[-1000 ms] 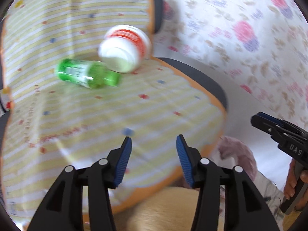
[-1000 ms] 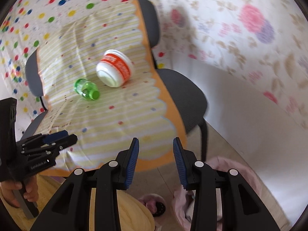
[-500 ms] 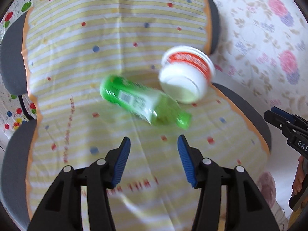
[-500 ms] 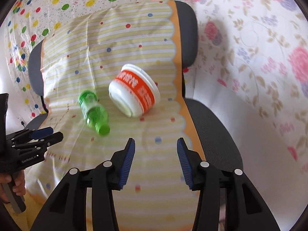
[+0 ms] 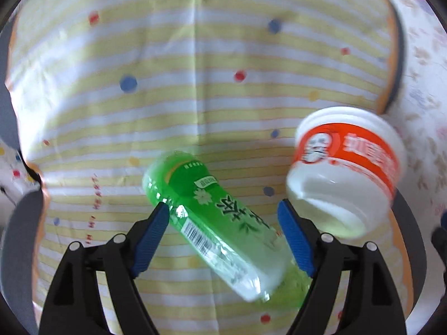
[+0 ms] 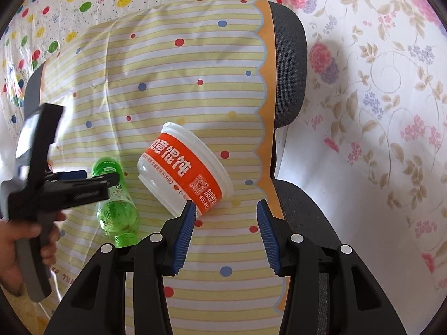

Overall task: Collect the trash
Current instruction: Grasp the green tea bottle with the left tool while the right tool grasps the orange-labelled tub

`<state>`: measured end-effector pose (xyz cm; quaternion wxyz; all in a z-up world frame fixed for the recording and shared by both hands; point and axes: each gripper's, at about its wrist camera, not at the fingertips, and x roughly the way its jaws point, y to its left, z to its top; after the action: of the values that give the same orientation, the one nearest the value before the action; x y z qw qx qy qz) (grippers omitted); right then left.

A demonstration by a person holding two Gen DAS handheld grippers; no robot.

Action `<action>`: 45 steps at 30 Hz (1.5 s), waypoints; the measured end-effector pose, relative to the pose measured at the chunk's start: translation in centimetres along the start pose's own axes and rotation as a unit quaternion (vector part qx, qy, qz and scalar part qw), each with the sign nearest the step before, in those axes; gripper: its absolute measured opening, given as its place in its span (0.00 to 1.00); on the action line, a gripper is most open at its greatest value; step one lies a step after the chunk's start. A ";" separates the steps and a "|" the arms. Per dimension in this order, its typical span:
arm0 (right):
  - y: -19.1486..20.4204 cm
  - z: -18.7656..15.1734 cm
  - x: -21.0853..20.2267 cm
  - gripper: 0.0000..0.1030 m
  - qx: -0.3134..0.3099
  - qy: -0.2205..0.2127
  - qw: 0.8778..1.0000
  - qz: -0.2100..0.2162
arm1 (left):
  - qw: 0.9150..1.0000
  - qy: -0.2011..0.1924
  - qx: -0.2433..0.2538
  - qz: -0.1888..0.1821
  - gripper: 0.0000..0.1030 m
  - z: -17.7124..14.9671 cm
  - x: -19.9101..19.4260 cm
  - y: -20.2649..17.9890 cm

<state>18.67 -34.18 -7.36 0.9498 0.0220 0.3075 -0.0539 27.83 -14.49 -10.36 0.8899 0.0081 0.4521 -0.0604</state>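
Green bottle (image 5: 223, 223) lies on the striped chair cover (image 5: 195, 69), slanting from centre to lower right between the left gripper's (image 5: 223, 237) just-widened, untouching jaws; the right gripper (image 6: 225, 234), also open, nears the noodle tub (image 6: 184, 173).

We see the left gripper (image 5: 223, 217) angled steeply downward, its jaws just opened wide, with a hand (image 6: 16, 248) wrapped around its grip behind the jaws. The right gripper (image 6: 225, 224) tilts down more gently, jaws parted about halfway, nothing between them.
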 end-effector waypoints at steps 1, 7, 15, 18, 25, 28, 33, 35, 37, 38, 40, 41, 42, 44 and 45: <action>-0.1 0.0 0.2 0.46 0.000 0.001 1.000 0.000 | 1.000 0.011 -0.005 -0.002 0.76 0.1 0.6 0.1; -0.2 -0.3 0.6 0.46 0.003 0.008 1.000 0.001 | 0.999 0.034 -0.017 -0.003 0.87 -0.9 0.5 1.7; 0.7 0.6 0.3 0.46 0.008 0.000 1.000 0.010 | 0.997 0.061 -0.020 -0.038 0.80 -2.2 -1.2 4.8; 1.2 1.4 0.2 0.46 0.007 -0.008 1.000 0.011 | 0.992 0.092 -0.021 -0.087 0.78 -2.7 -0.4 4.4; 1.8 2.9 0.6 0.48 0.004 -0.018 1.000 0.014 | 0.997 0.061 -0.004 -0.044 0.55 -3.3 -0.3 4.7; 2.1 3.9 1.6 0.48 0.001 -0.023 1.000 0.021 | 0.999 0.029 0.010 -0.033 0.53 -3.9 -2.0 5.5; 3.0 6.6 4.4 0.48 0.003 -0.028 0.999 0.042 | 0.999 0.007 0.018 -0.025 0.53 -4.2 -4.9 6.0; 3.4 7.7 5.7 0.48 0.009 -0.024 0.998 0.053 | 0.999 0.002 0.021 -0.029 0.53 -4.1 -5.8 6.6; 3.8 8.3 6.7 0.48 0.010 -0.016 0.998 0.062 | 0.999 0.003 0.024 -0.032 0.53 -3.5 -5.8 6.6; 4.0 8.4 7.0 0.48 0.011 -0.010 0.998 0.066 | 0.999 0.002 0.024 -0.033 0.53 -3.5 -6.0 6.8; 4.7 8.1 7.5 0.45 0.007 0.005 0.997 0.079 | 0.999 0.003 0.024 -0.035 0.53 -3.5 -6.2 7.2; 5.2 7.7 7.2 0.39 -0.003 0.007 0.997 0.082 | 0.999 0.005 0.022 -0.037 0.53 -3.6 -6.2 7.4; 5.9 7.2 6.9 0.37 -0.014 0.010 0.996 0.091 | 0.999 0.007 0.020 -0.037 0.53 -3.5 -6.1 8.0; 7.1 6.3 6.1 0.37 -0.036 0.015 0.993 0.108 | 0.999 0.007 0.018 -0.034 0.54 -3.8 -6.1 8.4; 8.2 5.4 5.4 0.37 -0.054 0.023 0.991 0.122 | 0.999 0.009 0.015 -0.035 0.54 -3.9 -6.2 8.6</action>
<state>27.10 -26.96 -6.11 0.9418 0.0088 0.3266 0.0792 22.06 -5.04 -8.02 0.8827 0.0059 0.4595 -0.0984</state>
